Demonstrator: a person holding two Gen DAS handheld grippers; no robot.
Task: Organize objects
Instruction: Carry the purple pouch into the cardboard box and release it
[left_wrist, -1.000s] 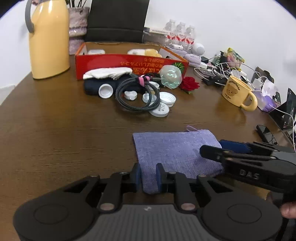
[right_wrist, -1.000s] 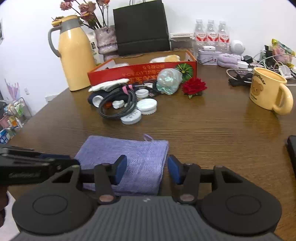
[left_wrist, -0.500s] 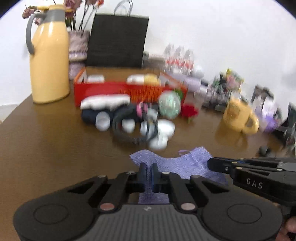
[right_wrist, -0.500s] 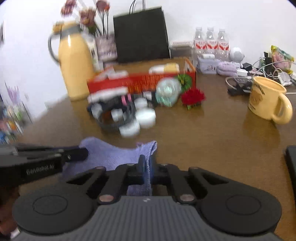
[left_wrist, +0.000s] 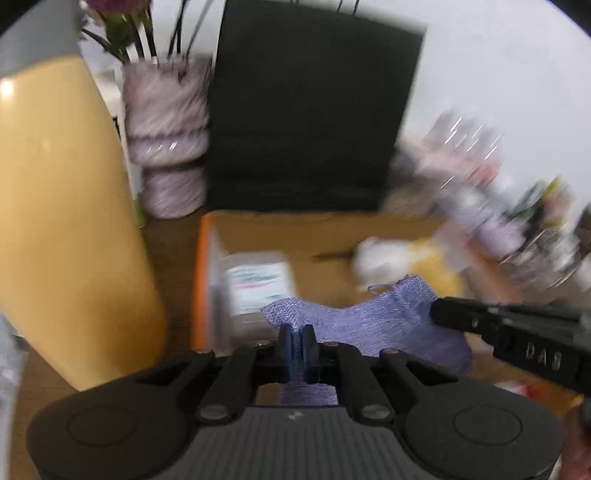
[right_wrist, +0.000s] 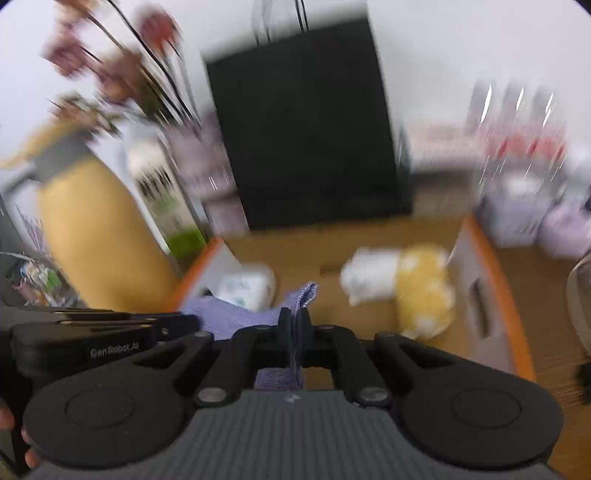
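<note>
A: Both grippers have swept off the open tabletop, and the purple cloth (left_wrist: 373, 325) that lay flat on the wood 1 second ago now hangs in the air between them, over the open cardboard box (left_wrist: 369, 232).

B: How is the left gripper (left_wrist: 296, 334) gripping?

A: Pinched tight. Its 2 blue-padded fingers (left_wrist: 284, 338) are pressed together with a fold of the cloth squeezed between them, and more purple fabric shows behind the pads.

B: And the right gripper (right_wrist: 294, 321)?

A: Same story: fingers clamped together on the other edge of the cloth (right_wrist: 236, 314), with 1 corner poking up just past the tips. In the left view it comes in from the right, its black tip at the cloth's far end.

B: So where is the cloth exactly?

A: Stretched from one gripper to the other, sagging a little in the middle, above the near-left part of the box. Everything is smeared by blur, so I cannot tell whether it touches anything inside.

B: What is in the box?

A: A white packet (left_wrist: 258, 284) on the left, and a white and yellow soft bundle (right_wrist: 402, 284) on the right. A yellow thermos (left_wrist: 70, 221) stands just left of the box, and a black paper bag (left_wrist: 310, 118) stands behind it.
</note>
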